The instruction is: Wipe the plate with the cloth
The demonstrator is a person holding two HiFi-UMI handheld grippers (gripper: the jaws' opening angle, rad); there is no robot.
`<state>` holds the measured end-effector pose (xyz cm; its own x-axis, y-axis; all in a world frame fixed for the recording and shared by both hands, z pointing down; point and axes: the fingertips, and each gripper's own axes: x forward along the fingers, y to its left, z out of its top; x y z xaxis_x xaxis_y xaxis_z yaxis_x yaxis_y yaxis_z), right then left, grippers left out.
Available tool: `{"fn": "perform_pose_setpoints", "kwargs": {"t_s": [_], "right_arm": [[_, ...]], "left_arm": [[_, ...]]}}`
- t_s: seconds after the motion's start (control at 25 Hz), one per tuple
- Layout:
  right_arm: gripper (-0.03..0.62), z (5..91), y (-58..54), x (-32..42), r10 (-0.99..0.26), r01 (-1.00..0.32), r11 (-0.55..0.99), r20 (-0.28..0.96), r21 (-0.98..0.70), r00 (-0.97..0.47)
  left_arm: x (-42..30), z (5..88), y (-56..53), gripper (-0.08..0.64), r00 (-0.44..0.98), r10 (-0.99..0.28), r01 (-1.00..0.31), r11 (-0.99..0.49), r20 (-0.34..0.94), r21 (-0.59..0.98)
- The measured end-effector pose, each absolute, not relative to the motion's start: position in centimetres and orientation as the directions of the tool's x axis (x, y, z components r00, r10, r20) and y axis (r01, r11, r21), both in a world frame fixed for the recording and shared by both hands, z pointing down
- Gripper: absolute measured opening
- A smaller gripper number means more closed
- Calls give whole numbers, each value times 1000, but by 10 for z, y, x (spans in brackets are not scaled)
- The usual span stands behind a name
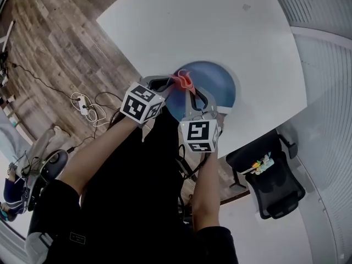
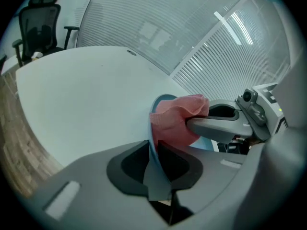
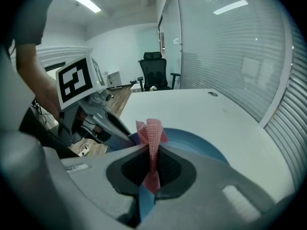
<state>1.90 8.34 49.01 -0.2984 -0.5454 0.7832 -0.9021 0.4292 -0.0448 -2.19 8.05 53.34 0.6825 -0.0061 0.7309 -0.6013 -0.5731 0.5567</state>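
Note:
A blue plate (image 1: 214, 87) lies near the white table's front edge. My left gripper (image 1: 166, 87) is at its left rim. In the left gripper view, my left gripper (image 2: 154, 150) is shut on the plate's thin blue rim (image 2: 154, 110). A pink cloth (image 1: 184, 81) stands bunched over the plate's near-left part, and my right gripper (image 1: 191, 96) is shut on it. In the right gripper view the cloth (image 3: 152, 131) sticks up between the jaws of my right gripper (image 3: 152, 164), with the plate (image 3: 196, 143) just beyond. The cloth (image 2: 175, 121) almost touches the left jaws.
The round white table (image 1: 220, 26) stretches beyond the plate. A black office chair (image 1: 269, 175) stands at the lower right, by a ribbed glass wall. Cables and a power strip (image 1: 85, 106) lie on the wooden floor at the left. Another chair (image 3: 156, 73) stands behind the table.

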Motion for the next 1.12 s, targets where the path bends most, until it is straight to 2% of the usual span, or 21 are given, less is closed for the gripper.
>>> {"fn": "perform_pose_setpoints", "kwargs": {"t_s": [0.28,0.52,1.12], "right_arm": [[15,512,76,1,-467,-849,528,835,-1,-292],[15,531,71,-2,-429,-804,593,865,53,-259],[15,535,55,13,-457,-825,554,870,115,-185]], "left_arm": [[-19,532,75,36,676,-21,-616,-566,737,548],[-13,535,78,40,671,-9,-595,-602,741,532],[-7,538,77,46,662,37,-564,-633,748,530]]}}
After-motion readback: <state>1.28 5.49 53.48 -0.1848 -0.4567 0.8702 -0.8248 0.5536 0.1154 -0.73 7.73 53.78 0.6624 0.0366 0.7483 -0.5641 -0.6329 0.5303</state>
